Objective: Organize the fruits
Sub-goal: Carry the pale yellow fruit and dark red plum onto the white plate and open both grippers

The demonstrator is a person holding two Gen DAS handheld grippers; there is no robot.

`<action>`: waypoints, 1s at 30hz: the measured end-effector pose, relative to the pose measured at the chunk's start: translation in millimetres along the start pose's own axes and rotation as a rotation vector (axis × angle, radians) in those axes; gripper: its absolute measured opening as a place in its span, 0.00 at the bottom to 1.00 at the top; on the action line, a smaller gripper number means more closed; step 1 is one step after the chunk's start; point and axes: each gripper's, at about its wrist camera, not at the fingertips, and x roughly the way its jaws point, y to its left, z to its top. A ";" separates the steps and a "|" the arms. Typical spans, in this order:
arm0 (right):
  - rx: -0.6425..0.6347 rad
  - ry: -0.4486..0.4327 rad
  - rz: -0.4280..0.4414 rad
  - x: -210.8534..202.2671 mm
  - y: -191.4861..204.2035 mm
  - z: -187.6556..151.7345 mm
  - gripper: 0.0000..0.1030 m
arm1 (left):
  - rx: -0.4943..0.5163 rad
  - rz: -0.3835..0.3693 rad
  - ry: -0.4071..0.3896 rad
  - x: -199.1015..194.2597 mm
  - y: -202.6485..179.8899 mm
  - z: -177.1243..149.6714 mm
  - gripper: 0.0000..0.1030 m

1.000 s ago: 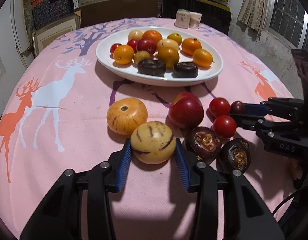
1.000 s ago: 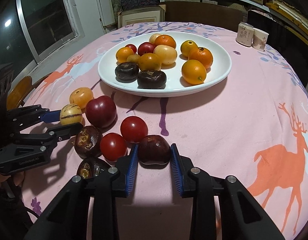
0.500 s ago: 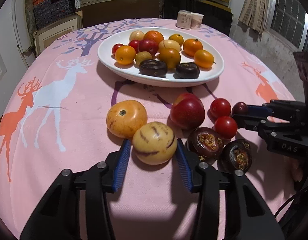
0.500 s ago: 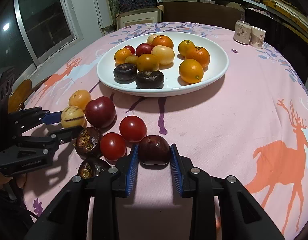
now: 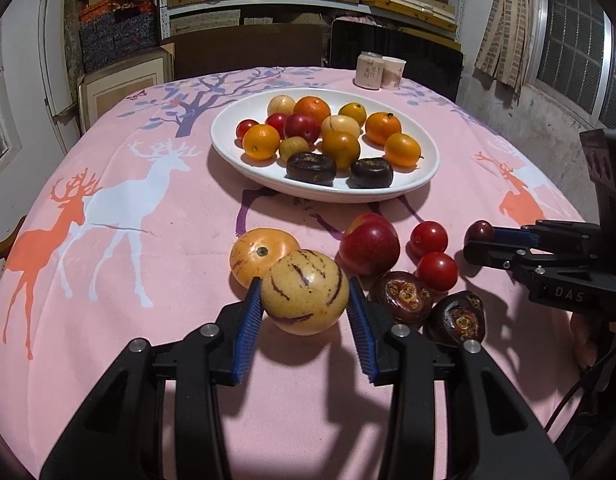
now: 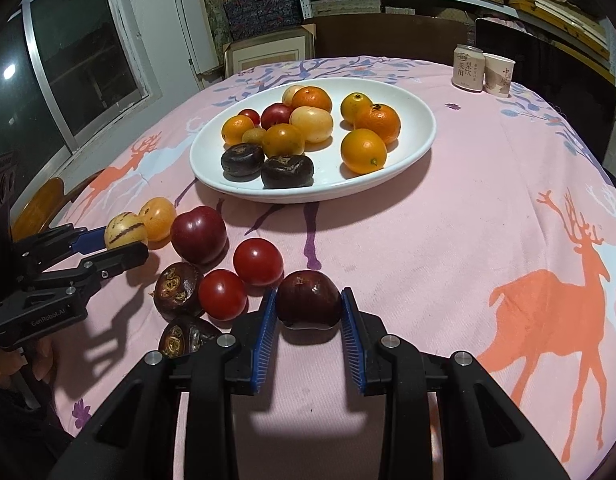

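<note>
My left gripper (image 5: 304,286) has its jaws closing, and both blue pads press on a yellow fruit with dark stripes (image 5: 303,300). From the right wrist view that same gripper (image 6: 123,242) and the striped fruit (image 6: 121,229) sit at the left. My right gripper (image 6: 309,300) is shut on a dark red plum (image 6: 309,296), which rests on the pink cloth. Between the two grippers lie an orange-yellow fruit (image 5: 257,250), a big red plum (image 5: 370,246), two cherry tomatoes (image 5: 428,238) and two dark cut fruit halves (image 5: 402,298). A white plate (image 5: 426,176) further back holds several fruits.
A drink can (image 5: 370,70) and a paper cup (image 5: 393,73) stand at the table's far edge, with dark chairs and stacked shelves behind. A window (image 6: 79,56) is on one side. A hand (image 6: 39,364) grips the left tool near the table's front edge.
The left jaws have narrowed onto the striped fruit, which now stands partly in front of the orange-yellow fruit. The right gripper keeps its hold on the dark plum and has hardly moved.
</note>
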 end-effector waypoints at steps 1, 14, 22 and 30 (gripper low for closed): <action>0.004 -0.010 -0.001 -2.3 -0.7 -1.4 0.31 | 0.000 -0.002 -0.005 -1.6 -0.1 -0.8 0.40; 0.072 -0.142 0.061 -31.2 -18.1 4.1 0.31 | -0.015 -0.041 -0.062 -23.3 0.6 6.0 0.40; 0.064 -0.251 0.073 -50.5 -27.1 49.8 0.31 | 0.031 -0.018 -0.113 -23.4 -1.2 58.3 0.40; -0.033 -0.261 -0.033 -1.9 -13.0 110.9 0.31 | -0.004 -0.004 -0.044 46.2 17.8 115.9 0.40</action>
